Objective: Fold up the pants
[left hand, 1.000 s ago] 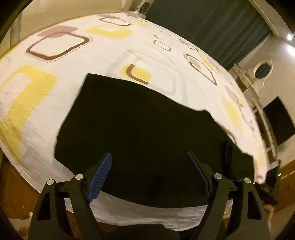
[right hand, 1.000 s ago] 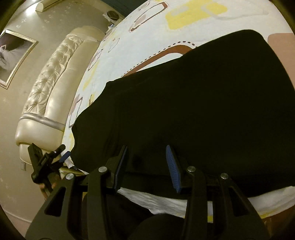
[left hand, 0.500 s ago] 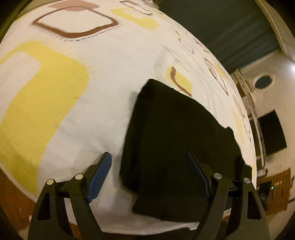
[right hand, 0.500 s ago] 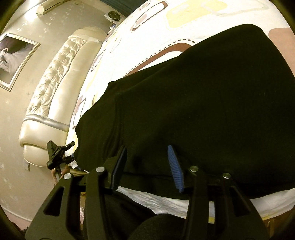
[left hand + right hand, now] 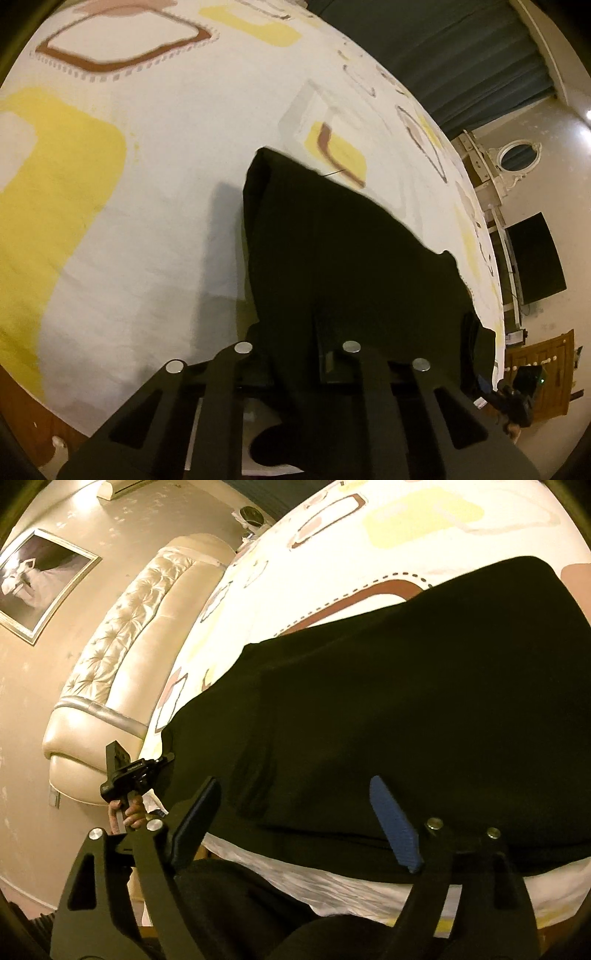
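**Black pants on the bed, one edge pinched**

Black pants [image 5: 343, 251] lay on a bed [image 5: 155, 206] with a white cover that had yellow and brown squares on it. The pants sat near the close edge of the bed.

The left gripper [image 5: 295, 354] had its jaws clenched on the near end of the pants. The dark cloth ran between the jaws and hung down a little below them. A grey shadow fell on the cover just beside the cloth.

The right gripper [image 5: 295, 819] had its jaws wide apart and held nothing. It hung over the near edge of the pants [image 5: 406, 709], above the cloth. One blue pad [image 5: 397, 830] showed clearly.

From the right camera, the left gripper [image 5: 129, 771] could be seen at the far end of the pants, in the person's hand [image 5: 127, 812]. A shiny padded headboard [image 5: 122, 657] stood behind it, and a framed picture [image 5: 40, 583] hung on the wall.
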The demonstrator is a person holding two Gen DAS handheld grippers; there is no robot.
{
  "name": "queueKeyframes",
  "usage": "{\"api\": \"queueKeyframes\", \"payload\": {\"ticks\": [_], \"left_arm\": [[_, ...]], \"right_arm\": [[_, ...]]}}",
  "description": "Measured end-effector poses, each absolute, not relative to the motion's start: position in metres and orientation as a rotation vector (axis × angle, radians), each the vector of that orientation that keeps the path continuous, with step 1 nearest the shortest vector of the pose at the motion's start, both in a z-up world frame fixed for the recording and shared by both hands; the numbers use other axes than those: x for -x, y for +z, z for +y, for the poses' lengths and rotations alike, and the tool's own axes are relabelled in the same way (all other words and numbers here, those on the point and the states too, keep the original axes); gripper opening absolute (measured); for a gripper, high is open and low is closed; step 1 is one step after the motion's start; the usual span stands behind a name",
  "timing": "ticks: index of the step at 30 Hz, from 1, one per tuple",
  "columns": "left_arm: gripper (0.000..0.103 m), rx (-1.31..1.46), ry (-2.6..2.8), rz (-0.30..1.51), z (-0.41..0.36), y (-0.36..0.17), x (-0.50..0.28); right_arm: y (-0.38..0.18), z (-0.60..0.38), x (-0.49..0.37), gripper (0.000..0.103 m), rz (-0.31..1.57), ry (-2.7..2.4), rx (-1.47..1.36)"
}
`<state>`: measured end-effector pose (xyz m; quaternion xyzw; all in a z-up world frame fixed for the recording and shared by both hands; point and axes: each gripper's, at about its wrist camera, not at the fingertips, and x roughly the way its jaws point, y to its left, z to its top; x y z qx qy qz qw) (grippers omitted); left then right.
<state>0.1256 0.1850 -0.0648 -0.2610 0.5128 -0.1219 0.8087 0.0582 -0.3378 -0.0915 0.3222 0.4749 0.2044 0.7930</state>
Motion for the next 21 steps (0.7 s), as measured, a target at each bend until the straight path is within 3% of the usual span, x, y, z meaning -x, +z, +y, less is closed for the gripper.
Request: {"api": "queueKeyframes", "payload": {"ticks": [11, 21], "left_arm": [[0.013, 0.463, -0.324, 0.978, 0.136, 0.028, -0.118], [0.012, 0.285, -0.43, 0.915, 0.03, 0.108, -0.112]], "right_arm": [[-0.075, -0.36, -0.049, 0.084, 0.976, 0.389, -0.772], [-0.055, -0.378, -0.043, 0.084, 0.925, 0.344, -0.797]]}}
